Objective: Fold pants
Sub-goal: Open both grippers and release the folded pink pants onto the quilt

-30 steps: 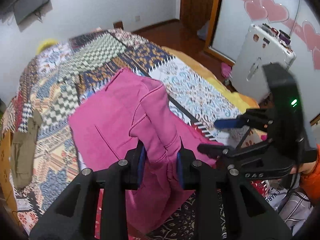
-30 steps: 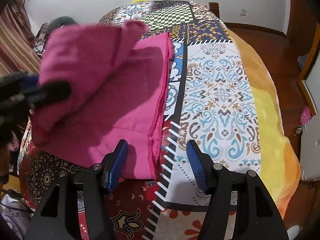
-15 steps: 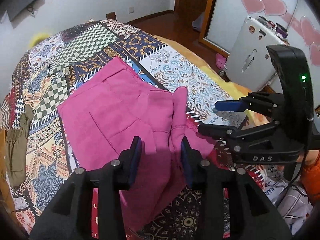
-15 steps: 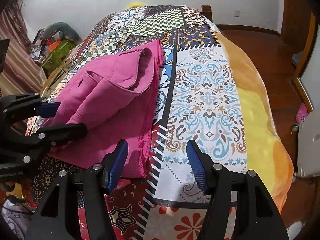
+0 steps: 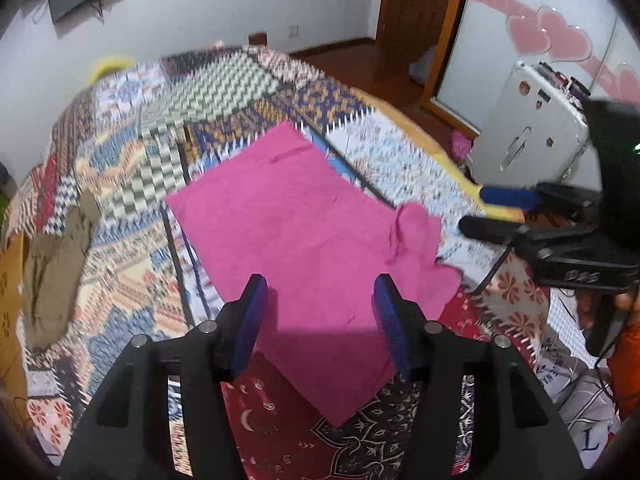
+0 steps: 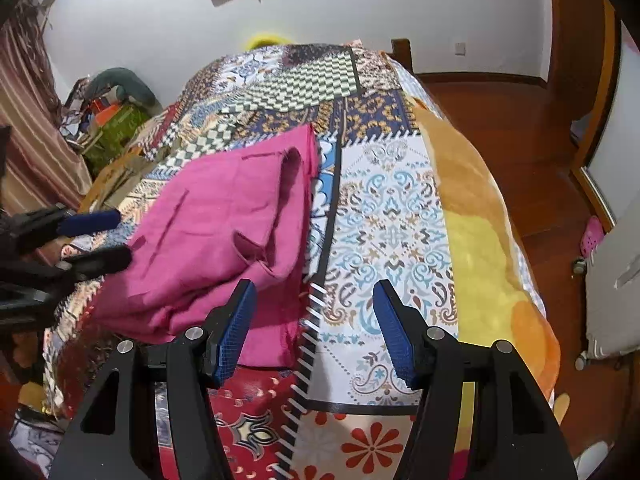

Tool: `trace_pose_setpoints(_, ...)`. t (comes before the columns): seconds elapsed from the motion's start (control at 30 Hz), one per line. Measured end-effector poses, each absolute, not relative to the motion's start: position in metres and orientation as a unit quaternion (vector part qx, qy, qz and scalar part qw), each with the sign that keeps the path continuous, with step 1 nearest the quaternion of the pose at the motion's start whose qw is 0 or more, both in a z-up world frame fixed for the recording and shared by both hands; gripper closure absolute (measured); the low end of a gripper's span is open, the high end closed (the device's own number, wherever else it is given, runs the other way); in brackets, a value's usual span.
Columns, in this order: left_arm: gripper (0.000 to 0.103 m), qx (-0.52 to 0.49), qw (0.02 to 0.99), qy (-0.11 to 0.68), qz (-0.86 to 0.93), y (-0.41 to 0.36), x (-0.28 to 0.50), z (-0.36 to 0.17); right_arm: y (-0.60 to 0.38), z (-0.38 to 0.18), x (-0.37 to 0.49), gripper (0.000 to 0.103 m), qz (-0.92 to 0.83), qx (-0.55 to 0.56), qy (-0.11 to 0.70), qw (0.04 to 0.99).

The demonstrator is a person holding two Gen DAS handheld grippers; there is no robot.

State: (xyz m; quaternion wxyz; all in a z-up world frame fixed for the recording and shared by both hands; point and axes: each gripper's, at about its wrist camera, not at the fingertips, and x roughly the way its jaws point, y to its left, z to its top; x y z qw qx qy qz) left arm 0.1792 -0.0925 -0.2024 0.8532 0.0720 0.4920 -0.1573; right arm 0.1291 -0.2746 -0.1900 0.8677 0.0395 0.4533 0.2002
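Pants point(image 5: 288, 224): folded on bedspread point(image 6: 392, 216), seemingly flat | left gripper point(image 5: 318, 312): jaws just opened, empty | right gripper point(image 6: 314, 328): parted, empty

Black tongs point(image 6: 314, 328), blue ribbed pads point(image 6: 234, 332), silver screws, possibly orange sleeve point(image 5: 626, 364)
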Motion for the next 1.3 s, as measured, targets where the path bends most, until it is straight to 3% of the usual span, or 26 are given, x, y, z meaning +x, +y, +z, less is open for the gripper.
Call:
trace_pose_setpoints(0.27,0.043,0.096,0.849,0.496,-0.152,-0.110,0.171,-0.229,-0.255,-0.184,0.132,0.046,0.213,0.029,0.453,0.866)
trace_pose_setpoints(0.73,0.043,0.065,0.861,0.487,-0.130,-0.073,0.174,-0.209,-0.237,-0.221,0.141,0.046,0.221,0.020,0.492,0.842)
trace_pose_setpoints(1.3,0.043,0.046,0.860,0.501,-0.090,-0.009,0.260,-0.210,-0.246,-0.234,0.137,0.043,0.210,0.024,0.505,0.837)
